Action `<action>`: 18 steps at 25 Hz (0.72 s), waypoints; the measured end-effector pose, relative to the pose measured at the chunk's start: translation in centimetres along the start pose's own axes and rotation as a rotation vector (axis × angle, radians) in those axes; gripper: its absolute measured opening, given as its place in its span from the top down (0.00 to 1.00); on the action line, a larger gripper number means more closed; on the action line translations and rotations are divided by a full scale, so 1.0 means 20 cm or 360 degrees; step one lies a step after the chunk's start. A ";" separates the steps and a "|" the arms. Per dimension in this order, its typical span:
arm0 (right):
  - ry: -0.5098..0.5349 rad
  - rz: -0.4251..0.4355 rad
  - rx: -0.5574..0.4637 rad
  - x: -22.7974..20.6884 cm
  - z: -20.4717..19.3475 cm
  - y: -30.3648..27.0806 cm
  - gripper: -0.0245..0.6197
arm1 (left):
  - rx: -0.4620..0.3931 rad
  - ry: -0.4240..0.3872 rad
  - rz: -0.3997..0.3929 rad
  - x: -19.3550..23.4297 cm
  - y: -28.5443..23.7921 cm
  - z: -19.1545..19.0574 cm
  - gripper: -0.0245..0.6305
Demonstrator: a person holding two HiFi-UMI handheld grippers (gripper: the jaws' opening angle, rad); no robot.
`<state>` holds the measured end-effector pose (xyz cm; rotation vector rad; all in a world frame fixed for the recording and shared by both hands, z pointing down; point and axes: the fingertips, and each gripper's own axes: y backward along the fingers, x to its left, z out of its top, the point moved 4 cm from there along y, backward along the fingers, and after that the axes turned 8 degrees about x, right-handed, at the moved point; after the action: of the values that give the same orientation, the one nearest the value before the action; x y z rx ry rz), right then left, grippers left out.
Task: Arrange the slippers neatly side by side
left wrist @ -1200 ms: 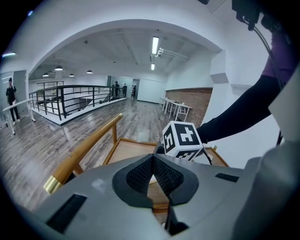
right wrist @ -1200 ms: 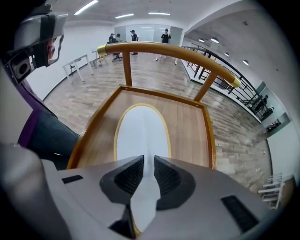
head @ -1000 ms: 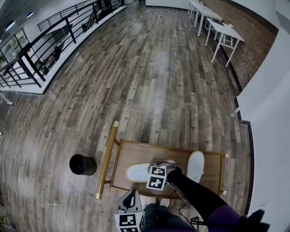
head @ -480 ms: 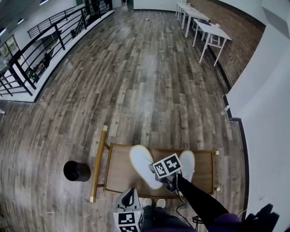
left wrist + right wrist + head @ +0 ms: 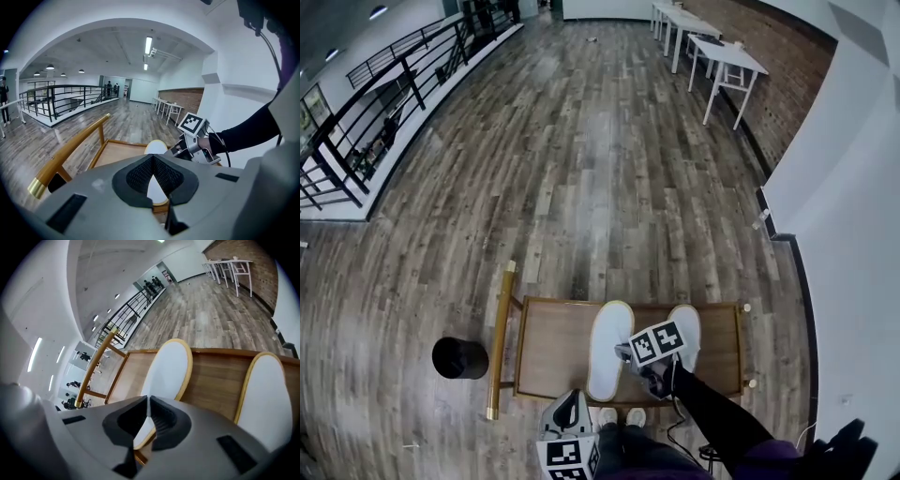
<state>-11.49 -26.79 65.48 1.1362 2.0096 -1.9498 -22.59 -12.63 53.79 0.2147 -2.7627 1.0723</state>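
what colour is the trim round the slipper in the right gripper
Tan trim on a white slipper, clearest in the right gripper view.

You have two white slippers in front of you, the left slipper [image 5: 607, 352] and the right slipper [image 5: 689, 323], and they lie on one wooden cart [image 5: 553, 352]. You hold two grippers, the left gripper [image 5: 152, 158] and the right gripper [image 5: 148, 400]. There is one black bin [image 5: 459, 357] beside the cart. At least two white tables [image 5: 727, 58] show far off.
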 end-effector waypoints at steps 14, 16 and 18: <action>0.0168 -0.0080 0.0210 -0.05 0.03 -0.11 0.94 | 0.0013 0.0010 0.0038 0.05 0.01 -0.02 0.96; 0.0144 -0.0072 0.0208 -0.05 0.03 -0.11 0.94 | 0.0017 0.0007 0.0041 0.05 0.00 -0.02 0.96; 0.0119 -0.0046 0.0202 -0.05 0.03 -0.11 0.94 | 0.0019 0.0005 0.0035 0.05 0.00 -0.01 0.96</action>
<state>-12.24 -27.53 67.80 1.2314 1.9732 -2.1066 -23.46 -12.62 54.12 0.1841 -2.7629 1.0940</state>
